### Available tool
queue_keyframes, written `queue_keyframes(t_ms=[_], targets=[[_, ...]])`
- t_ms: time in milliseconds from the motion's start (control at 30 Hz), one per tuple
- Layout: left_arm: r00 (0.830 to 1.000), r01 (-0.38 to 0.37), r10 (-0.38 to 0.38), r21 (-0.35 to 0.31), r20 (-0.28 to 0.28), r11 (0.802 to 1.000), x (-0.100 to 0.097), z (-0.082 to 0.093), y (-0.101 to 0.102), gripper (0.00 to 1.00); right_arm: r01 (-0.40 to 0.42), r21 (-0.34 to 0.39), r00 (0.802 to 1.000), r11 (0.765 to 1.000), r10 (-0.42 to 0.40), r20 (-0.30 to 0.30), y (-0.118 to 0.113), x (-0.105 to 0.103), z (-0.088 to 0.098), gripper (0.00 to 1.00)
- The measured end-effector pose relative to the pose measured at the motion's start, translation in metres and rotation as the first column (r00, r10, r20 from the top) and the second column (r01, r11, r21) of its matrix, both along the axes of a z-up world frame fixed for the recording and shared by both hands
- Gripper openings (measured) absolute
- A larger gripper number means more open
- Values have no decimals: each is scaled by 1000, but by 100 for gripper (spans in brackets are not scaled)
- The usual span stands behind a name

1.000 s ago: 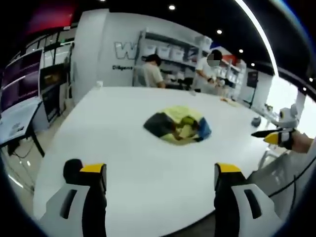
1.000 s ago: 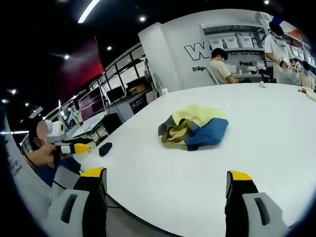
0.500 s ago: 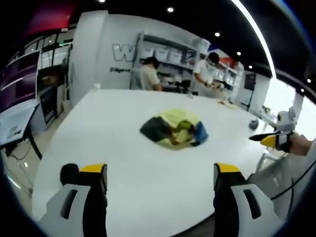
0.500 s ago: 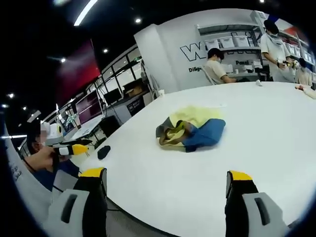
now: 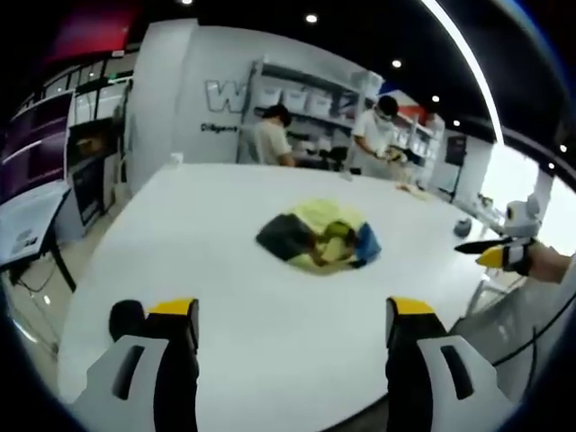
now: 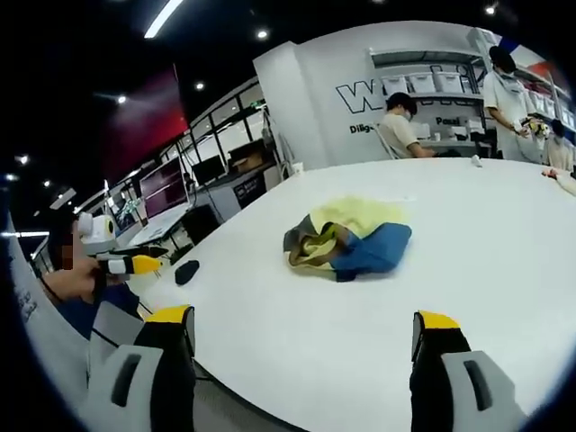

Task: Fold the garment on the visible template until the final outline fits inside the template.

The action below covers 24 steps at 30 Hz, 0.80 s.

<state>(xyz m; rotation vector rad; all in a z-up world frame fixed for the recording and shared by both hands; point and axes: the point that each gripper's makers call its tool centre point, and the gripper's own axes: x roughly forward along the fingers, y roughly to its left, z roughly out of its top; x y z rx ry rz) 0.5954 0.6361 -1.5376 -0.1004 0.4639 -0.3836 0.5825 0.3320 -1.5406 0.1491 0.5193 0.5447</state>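
Garment (image 5: 318,241): a crumpled heap of yellow, blue and dark cloth, lying near the middle of the white desk (image 5: 198,270), well away from every edge
Template: no outline can be made out on the desk top around the heap
Left gripper (image 5: 292,360): jaws spread wide, nothing between them, hanging over the near edge of the desk
Right gripper (image 6: 301,364): jaws spread wide and empty, also at the near edge, well apart from the garment
Change: against half a second ago the garment lies the same; the left view has barely shifted, so both hands are holding off
Meaning for task: folding has not begun; the heap likely needs spreading flat first
Open room: bare desk on all sides of the garment
Small dark thing (image 6: 188,271): near the desk's edge, clear of the garment
Background: people stand by shelves beyond the far edge
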Motion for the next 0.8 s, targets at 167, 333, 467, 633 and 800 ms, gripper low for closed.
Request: queue_keyframes(t_ms=[167,333,467,633,800], targets=[[1000,23,-22,35,-10,999,5,-2,0,76,-21,-34,996,999,24,82,-4,9,9,92],[999,39,-39,47,0,998,15,0,0,76,-37,-72,994,997,44,99,-8,17,13,88],[999,43,-43,54,-4,998,26,2,1,76,-48,-79,995,996,55,86,-8,22,11,89],[998,60,-60,75,1,995,35,2,2,76,-90,-140,991,986,102,82,-10,27,6,88],[996,85,-90,188,17,978,49,1,8,67,-112,-171,986,979,130,100,-15,40,8,85]])
